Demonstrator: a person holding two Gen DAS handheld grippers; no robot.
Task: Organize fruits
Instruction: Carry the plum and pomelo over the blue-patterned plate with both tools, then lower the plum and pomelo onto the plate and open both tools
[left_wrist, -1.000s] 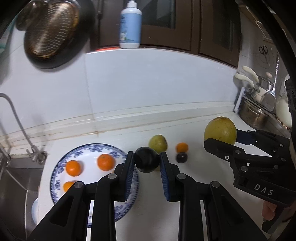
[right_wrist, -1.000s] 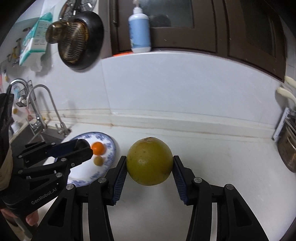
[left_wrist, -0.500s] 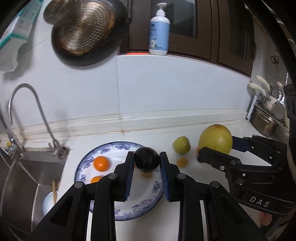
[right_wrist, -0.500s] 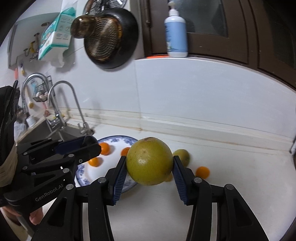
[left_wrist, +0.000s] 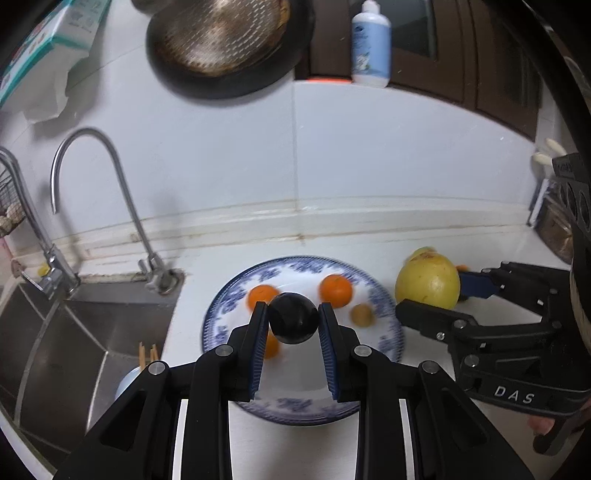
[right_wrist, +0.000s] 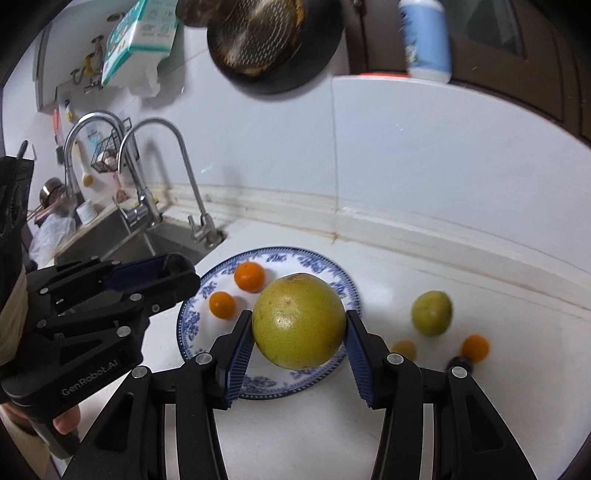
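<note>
Your left gripper (left_wrist: 292, 323) is clenched on a dark plum (left_wrist: 293, 322), held over the blue-and-white plate (left_wrist: 384, 325). Your right gripper (right_wrist: 298, 325) grasps a large yellow-green citrus (right_wrist: 298, 320) above the plate's right side. Tangerines (right_wrist: 250, 276) lie on the plate.

One blue-rimmed plate (right_wrist: 343, 284) sits mid-frame, with two oranges (right_wrist: 250, 276) showing on it in the right wrist view and three, plus one small yellowish fruit (left_wrist: 362, 314), in the left. Each of the two tongs (right_wrist: 299, 325) holds one fruit: a large yellow one (right_wrist: 298, 320) and a black one (left_wrist: 293, 323). At lower right lie one green fruit (right_wrist: 431, 312), one orange, one small yellow and one dark fruit; two taps (right_wrist: 162, 162) stand at left.
</note>
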